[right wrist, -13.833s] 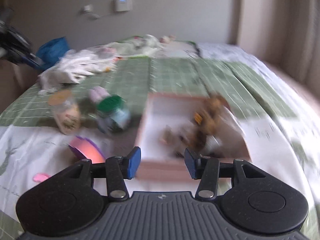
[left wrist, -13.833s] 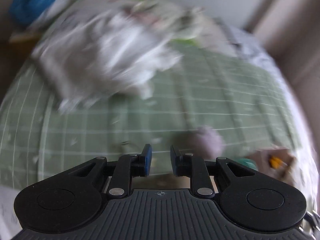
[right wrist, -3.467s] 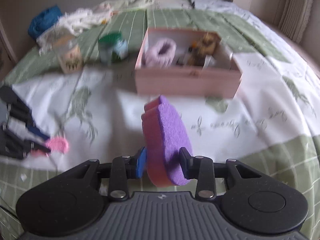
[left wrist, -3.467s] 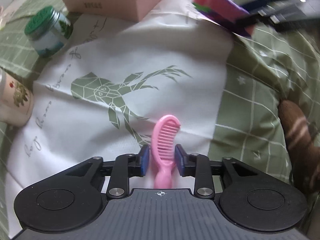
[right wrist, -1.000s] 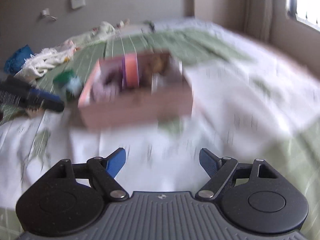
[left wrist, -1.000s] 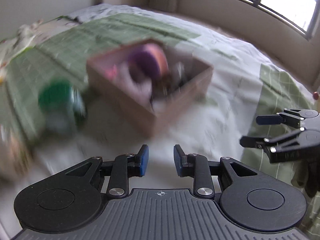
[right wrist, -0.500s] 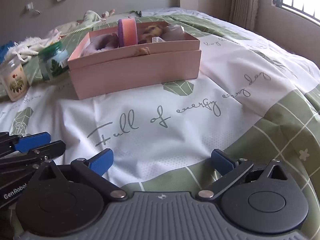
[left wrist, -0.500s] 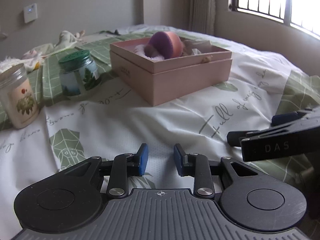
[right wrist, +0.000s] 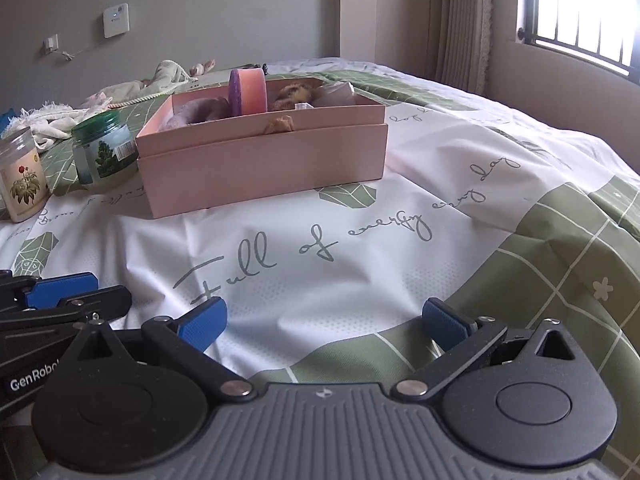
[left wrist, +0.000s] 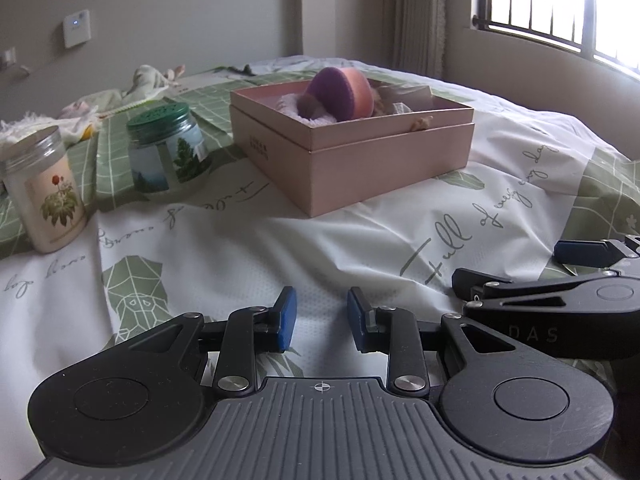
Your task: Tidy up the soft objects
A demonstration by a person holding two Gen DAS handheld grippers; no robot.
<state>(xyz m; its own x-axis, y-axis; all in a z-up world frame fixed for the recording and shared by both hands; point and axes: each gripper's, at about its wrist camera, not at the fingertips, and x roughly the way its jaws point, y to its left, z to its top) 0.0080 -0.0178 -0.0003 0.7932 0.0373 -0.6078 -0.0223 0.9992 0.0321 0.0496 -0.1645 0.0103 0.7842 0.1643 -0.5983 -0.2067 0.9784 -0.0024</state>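
A pink box (left wrist: 360, 152) stands on the bed; it also shows in the right wrist view (right wrist: 260, 156). A purple and orange sponge (left wrist: 340, 94) stands on edge in it, beside a lilac fluffy ring (right wrist: 196, 114) and brown soft items (right wrist: 294, 94). My left gripper (left wrist: 322, 318) is empty with a narrow gap between its pads, low over the bedspread in front of the box. My right gripper (right wrist: 324, 318) is wide open and empty, resting low to the right of the left one.
A green-lidded jar (left wrist: 168, 154) and a flower-label jar (left wrist: 44, 190) stand left of the box. Crumpled white cloths (right wrist: 60, 120) lie at the far end of the bed. A wall and a curtained window (right wrist: 580, 12) lie beyond.
Both grippers have let go of the comb and sponge; the sponge now stands in the box. Over the last half second both have stayed almost still.
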